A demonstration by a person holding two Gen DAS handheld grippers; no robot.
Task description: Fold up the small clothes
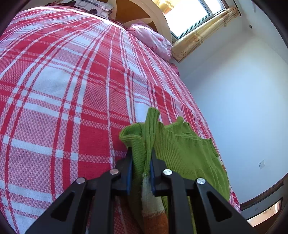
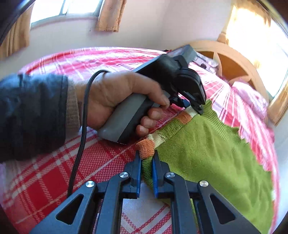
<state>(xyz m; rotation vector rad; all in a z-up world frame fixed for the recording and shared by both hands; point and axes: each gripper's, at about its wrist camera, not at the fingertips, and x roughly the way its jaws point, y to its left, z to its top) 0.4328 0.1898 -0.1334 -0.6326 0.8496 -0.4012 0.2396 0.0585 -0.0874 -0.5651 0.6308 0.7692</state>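
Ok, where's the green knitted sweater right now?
The green knitted sweater lies on the red plaid bedspread, its striped hem pinched by both hand-held grippers, left and right.

Bedroom interior. A bed [image 1: 72, 81] under a red-and-white plaid cover fills the near field, with a pink pillow [image 1: 153, 41] and a patterned pillow [image 1: 86, 5] at the far curved wooden headboard [image 1: 144, 14]. White walls [image 1: 243, 99]; sunlit window [image 1: 190, 14] with tan curtains [image 1: 207, 36] (a wall switch [image 1: 261, 164] sits low right).
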